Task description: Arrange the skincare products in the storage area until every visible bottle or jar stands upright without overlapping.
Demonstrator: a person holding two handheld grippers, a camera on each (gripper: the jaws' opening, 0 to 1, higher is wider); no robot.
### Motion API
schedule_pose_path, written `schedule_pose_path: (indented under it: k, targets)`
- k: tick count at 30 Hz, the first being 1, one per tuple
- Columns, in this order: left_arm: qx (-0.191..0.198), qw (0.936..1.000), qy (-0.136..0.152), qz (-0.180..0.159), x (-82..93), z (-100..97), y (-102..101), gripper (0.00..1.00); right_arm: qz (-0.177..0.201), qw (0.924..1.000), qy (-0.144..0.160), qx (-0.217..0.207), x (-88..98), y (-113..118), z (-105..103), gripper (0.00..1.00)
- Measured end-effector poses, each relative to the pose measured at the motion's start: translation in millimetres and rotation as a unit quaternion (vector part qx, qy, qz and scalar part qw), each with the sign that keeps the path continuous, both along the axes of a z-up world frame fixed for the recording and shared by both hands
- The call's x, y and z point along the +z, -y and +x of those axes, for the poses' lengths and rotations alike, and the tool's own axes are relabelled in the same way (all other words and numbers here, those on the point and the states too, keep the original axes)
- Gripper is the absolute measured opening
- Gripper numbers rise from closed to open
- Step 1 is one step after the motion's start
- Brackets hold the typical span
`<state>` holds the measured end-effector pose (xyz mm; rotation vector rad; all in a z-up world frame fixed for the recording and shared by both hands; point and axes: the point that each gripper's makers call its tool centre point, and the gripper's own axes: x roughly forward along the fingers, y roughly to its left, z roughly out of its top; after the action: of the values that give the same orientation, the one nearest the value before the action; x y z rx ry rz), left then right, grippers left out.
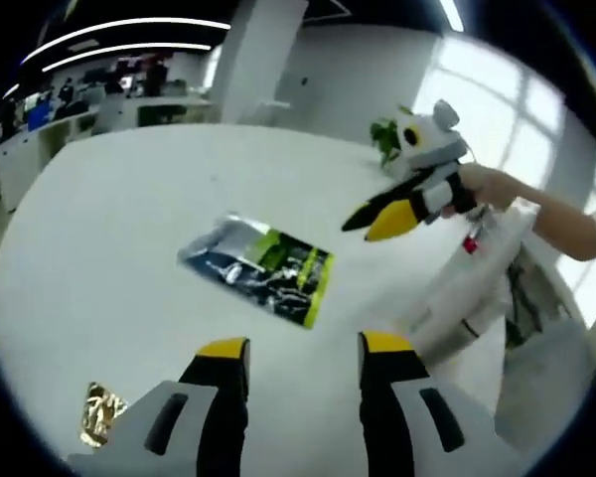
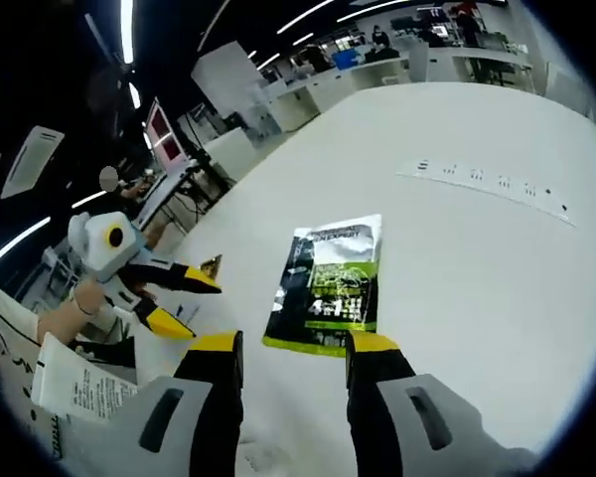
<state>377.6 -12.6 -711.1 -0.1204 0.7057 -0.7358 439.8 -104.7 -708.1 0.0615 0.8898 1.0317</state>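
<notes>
A flat sachet [image 1: 263,268] printed green, black and silver lies on the white table [image 1: 119,219]. My left gripper [image 1: 305,348] hovers open just short of it, with nothing between its yellow-tipped fingers. My right gripper [image 1: 374,221], held by a hand, comes in from the right beyond the sachet. In the right gripper view the same sachet [image 2: 328,283] lies right ahead of my right gripper [image 2: 293,343], which is open and empty. My left gripper [image 2: 201,310] stands open at the left, above the table [image 2: 467,298].
A small gold foil packet [image 1: 101,412] lies near the left gripper, and the same gold packet [image 2: 211,266] appears beside its fingers. White printed bags [image 1: 477,288] lie at the table's right edge. A long white strip [image 2: 487,184] lies farther out. A potted plant [image 1: 385,139] stands at the far side.
</notes>
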Motion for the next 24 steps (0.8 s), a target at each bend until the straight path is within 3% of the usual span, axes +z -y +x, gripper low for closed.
schedule_pose_path:
  k: [5, 8, 10, 15, 24]
  targets:
    - [0.022, 0.9996, -0.015, -0.003, -13.7, 24.4, -5.4, 0.32, -0.026, 0.9995, 0.017, -0.002, -9.0, 3.8, 12.2, 0.36]
    - [0.037, 0.9986, -0.031, -0.022, -11.4, 25.3, -6.2, 0.31, -0.040, 0.9991, 0.013, -0.008, -17.9, 7.5, 15.6, 0.35]
    - [0.040, 0.9986, -0.027, -0.019, -12.5, 26.5, -6.1, 0.31, -0.054, 0.9984, 0.016, -0.011, -24.0, 10.7, 17.5, 0.34]
    - [0.054, 0.9971, -0.046, -0.030, -26.4, 36.4, -8.5, 0.30, -0.076, 0.9969, 0.022, -0.005, -37.2, 15.9, 22.1, 0.32]
    - [0.063, 0.9951, -0.064, -0.043, -33.6, 38.0, -0.6, 0.27, -0.066, 0.9976, 0.006, -0.018, -46.0, 16.7, 27.1, 0.27]
